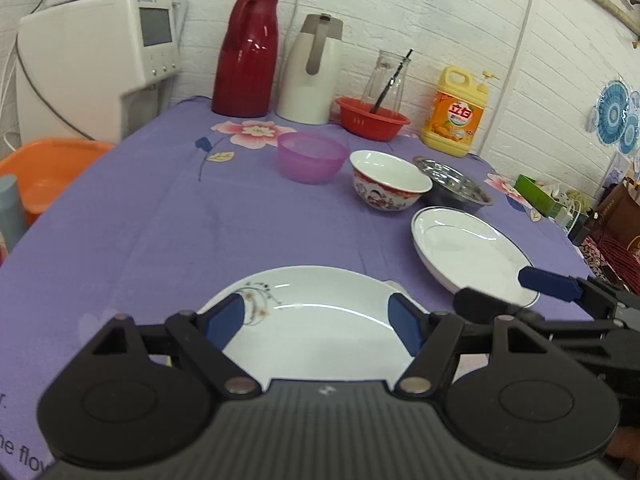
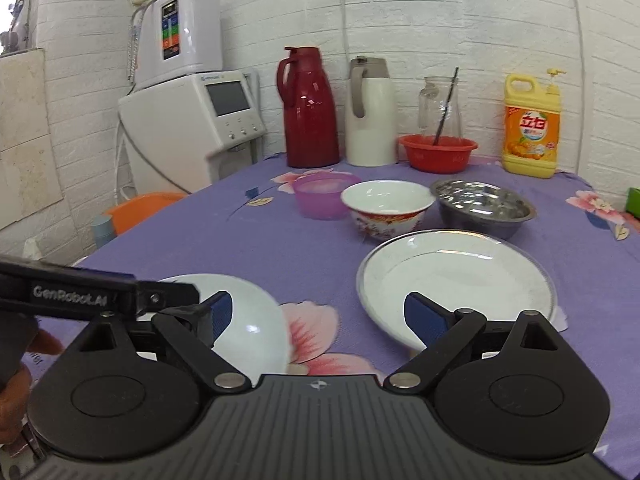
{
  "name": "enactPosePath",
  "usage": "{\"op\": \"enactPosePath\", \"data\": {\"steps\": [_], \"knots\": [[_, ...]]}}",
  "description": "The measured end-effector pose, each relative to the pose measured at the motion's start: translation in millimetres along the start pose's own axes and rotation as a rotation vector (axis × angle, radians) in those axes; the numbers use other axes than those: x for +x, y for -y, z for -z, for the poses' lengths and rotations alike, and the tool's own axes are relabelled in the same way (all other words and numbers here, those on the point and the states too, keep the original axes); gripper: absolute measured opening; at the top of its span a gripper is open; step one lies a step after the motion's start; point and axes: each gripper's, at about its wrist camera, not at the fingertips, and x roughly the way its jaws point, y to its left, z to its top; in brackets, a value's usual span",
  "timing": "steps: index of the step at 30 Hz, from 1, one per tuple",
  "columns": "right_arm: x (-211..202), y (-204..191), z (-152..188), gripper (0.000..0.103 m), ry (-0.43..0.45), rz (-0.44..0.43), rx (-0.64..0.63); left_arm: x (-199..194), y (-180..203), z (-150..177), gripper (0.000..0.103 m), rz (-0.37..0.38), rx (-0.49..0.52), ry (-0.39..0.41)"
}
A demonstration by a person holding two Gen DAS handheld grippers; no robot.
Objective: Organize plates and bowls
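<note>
A white plate with a flower print [image 1: 316, 320] lies on the purple cloth right in front of my left gripper [image 1: 316, 324], which is open above its near part; the plate also shows in the right wrist view [image 2: 248, 320]. A white plate with a thin dark rim [image 1: 468, 252] [image 2: 456, 280] lies to the right. My right gripper [image 2: 318, 320] is open, its right finger over this plate's near edge. Behind stand a purple plastic bowl [image 1: 310, 156] [image 2: 322, 194], a red-patterned ceramic bowl [image 1: 388, 180] [image 2: 386, 206] and a steel bowl [image 1: 456, 184] [image 2: 484, 206].
At the back stand a red thermos [image 1: 246, 54], a white thermos [image 1: 312, 70], a red basin [image 1: 372, 118] with a glass jar, and a yellow detergent bottle [image 1: 456, 112]. A white water machine [image 1: 96, 60] and an orange stool [image 1: 48, 168] are left of the table.
</note>
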Motion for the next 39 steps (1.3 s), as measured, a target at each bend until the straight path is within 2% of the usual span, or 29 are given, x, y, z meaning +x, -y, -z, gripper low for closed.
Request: {"op": "enactPosePath", "data": {"steps": [6, 10, 14, 22, 28, 39], "knots": [[5.7, 60.0, -11.5, 0.103, 0.008, 0.144, 0.033, 21.2, 23.4, -11.0, 0.071, 0.016, 0.02, -0.023], [30.4, 100.0, -11.7, 0.103, -0.056, 0.189, 0.069, 47.2, 39.1, -27.7, 0.071, 0.06, 0.015, -0.066], [60.4, 127.5, -10.2, 0.103, -0.128, 0.191, 0.116, 80.1, 58.2, -44.9, 0.071, 0.077, 0.019, -0.118], [75.4, 131.7, -1.1, 0.103, -0.164, 0.127, 0.132, 130.5, 90.7, -55.6, 0.071, 0.035, 0.061, -0.174], [75.1, 135.3, 1.6, 0.103, -0.161, 0.116, 0.153, 147.4, 103.6, -56.0, 0.071, 0.017, 0.103, -0.193], [76.1, 134.4, 1.9, 0.103, -0.168, 0.095, 0.146, 166.3, 107.3, -52.0, 0.071, 0.011, 0.099, -0.227]]}}
